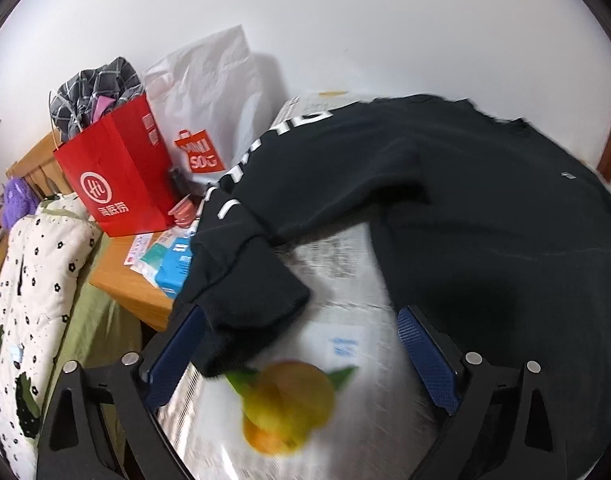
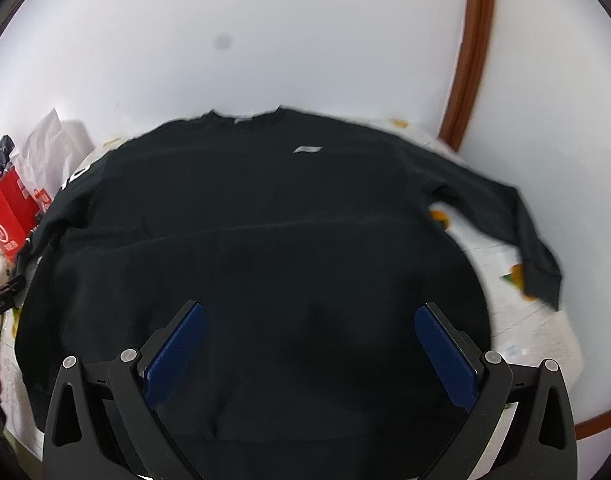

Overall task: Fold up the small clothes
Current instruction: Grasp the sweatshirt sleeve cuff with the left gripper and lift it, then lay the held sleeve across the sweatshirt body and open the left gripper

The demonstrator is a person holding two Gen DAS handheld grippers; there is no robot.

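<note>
Left gripper (image 1: pixel 301 344) spread wide over the table cover (image 1: pixel 345 320), nothing pinched, the cuff (image 1: pixel 249 312) of the black sweatshirt (image 1: pixel 465 208) just inside its left finger. Right gripper (image 2: pixel 309 344) gapes too, empty, sweatshirt body flat beneath and ahead of both fingers.

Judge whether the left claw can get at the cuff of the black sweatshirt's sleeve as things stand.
Probably yes. The left claw stands open, and the ribbed cuff of the black long-sleeved sweatshirt lies on the printed table cover beside its left finger, with nothing covering it.
</note>
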